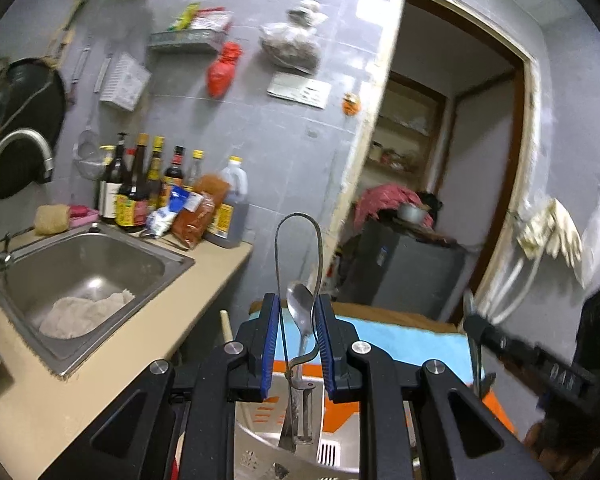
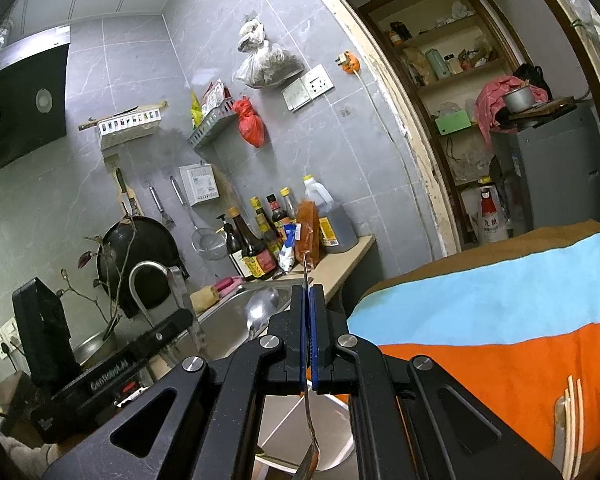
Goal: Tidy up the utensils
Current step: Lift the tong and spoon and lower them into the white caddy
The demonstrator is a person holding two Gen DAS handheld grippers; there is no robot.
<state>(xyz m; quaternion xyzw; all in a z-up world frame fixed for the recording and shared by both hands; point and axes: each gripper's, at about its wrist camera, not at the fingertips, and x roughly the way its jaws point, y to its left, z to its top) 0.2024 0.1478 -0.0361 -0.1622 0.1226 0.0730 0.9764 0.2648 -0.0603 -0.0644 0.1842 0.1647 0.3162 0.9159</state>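
Utensils partly sorted: my left gripper [image 1: 297, 344], jaws apart, straddles the holder's spoon [image 1: 300, 312]; my right gripper [image 2: 309, 336] clamps a fork [image 2: 309, 432]; chopsticks [image 2: 572, 432] remain.

One sink [image 1: 80, 264], one wok [image 2: 140, 256], two hanging bags [image 2: 268, 64].

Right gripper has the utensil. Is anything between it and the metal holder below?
Nothing visible stands in the way. The right gripper is shut on the utensil, whose lower end hangs directly over the open mouth of the metal holder. Most of the holder's inside is hidden.
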